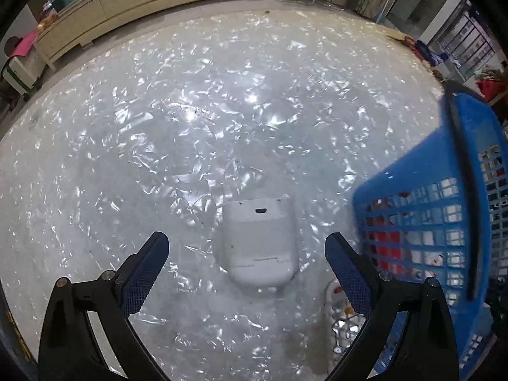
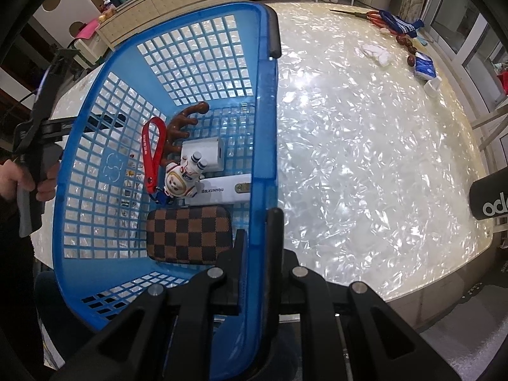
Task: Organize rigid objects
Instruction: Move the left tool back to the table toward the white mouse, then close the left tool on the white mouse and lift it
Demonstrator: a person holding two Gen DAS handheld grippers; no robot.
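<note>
A white rounded box [image 1: 258, 243] with a small port on its far end lies on the shiny pearl table [image 1: 190, 127], between and just ahead of my open left gripper [image 1: 247, 241]. The blue plastic basket [image 1: 444, 222] stands at the right. My right gripper [image 2: 258, 225] is shut on the blue basket's rim [image 2: 263, 127]. Inside the basket lie a checkered brown case [image 2: 190, 235], an astronaut figure [image 2: 185, 177], a red strap [image 2: 152, 155], brown antlers [image 2: 185, 123], a white cube [image 2: 203, 154] and a white flat box [image 2: 222, 190].
Scissors and blue packets [image 2: 397, 22], a white cloth [image 2: 376, 52] and a white cup [image 2: 431, 87] lie at the table's far right. A black object [image 2: 490, 197] is at the right edge. A cream cabinet [image 1: 111, 6] stands beyond the table. The left gripper [image 2: 35, 146] shows beyond the basket.
</note>
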